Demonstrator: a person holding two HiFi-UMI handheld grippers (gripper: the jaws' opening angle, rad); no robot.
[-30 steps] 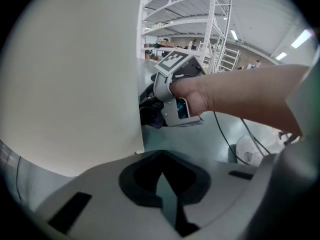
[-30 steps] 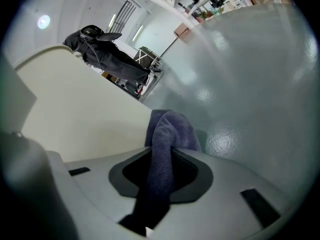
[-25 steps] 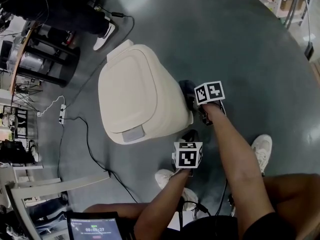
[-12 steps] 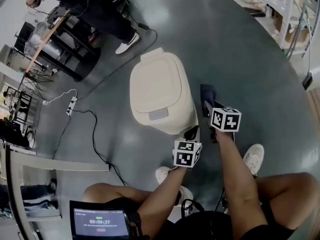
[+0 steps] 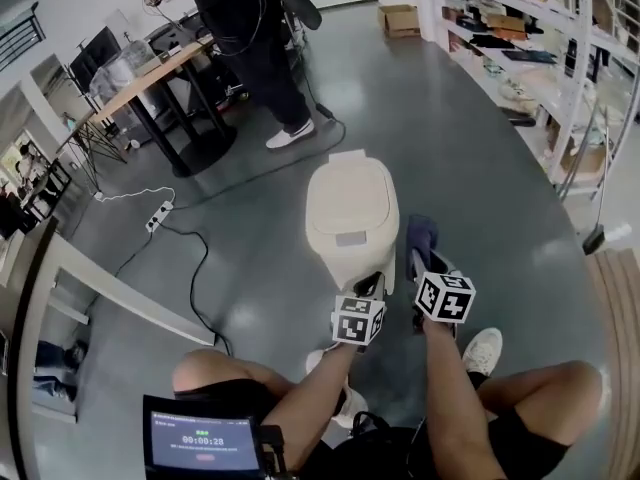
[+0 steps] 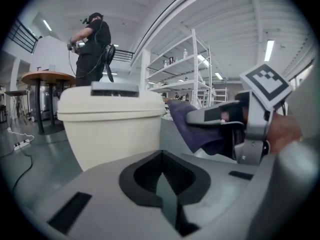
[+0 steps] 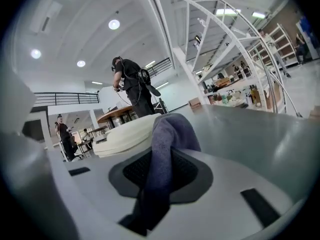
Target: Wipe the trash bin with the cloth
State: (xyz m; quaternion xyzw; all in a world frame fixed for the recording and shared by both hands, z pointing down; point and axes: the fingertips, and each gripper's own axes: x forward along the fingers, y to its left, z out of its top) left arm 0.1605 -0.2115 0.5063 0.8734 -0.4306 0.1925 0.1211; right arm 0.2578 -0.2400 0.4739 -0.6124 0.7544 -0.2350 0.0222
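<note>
The cream trash bin (image 5: 352, 218) stands on the grey floor with its lid down; it also fills the left gripper view (image 6: 112, 129). My right gripper (image 5: 418, 264) is shut on a dark blue cloth (image 5: 421, 236), which it holds just right of the bin's front corner. In the right gripper view the cloth (image 7: 162, 164) stands up between the jaws, with the bin lid (image 7: 125, 134) behind it. My left gripper (image 5: 373, 285) is shut on nothing, low at the bin's near side. The left gripper view shows the right gripper (image 6: 235, 126) and the hanging cloth (image 6: 196, 129).
A person (image 5: 245, 38) stands by a round table (image 5: 150, 78) at the back. Cables (image 5: 195, 258) and a power strip (image 5: 160, 216) lie on the floor to the left. Shelving (image 5: 560, 58) lines the right side. A tablet (image 5: 205, 443) sits near my knees.
The head view has risen and now shows far more of the room. Both grippers have drawn back from the bin's side, taking the cloth off its right wall.
</note>
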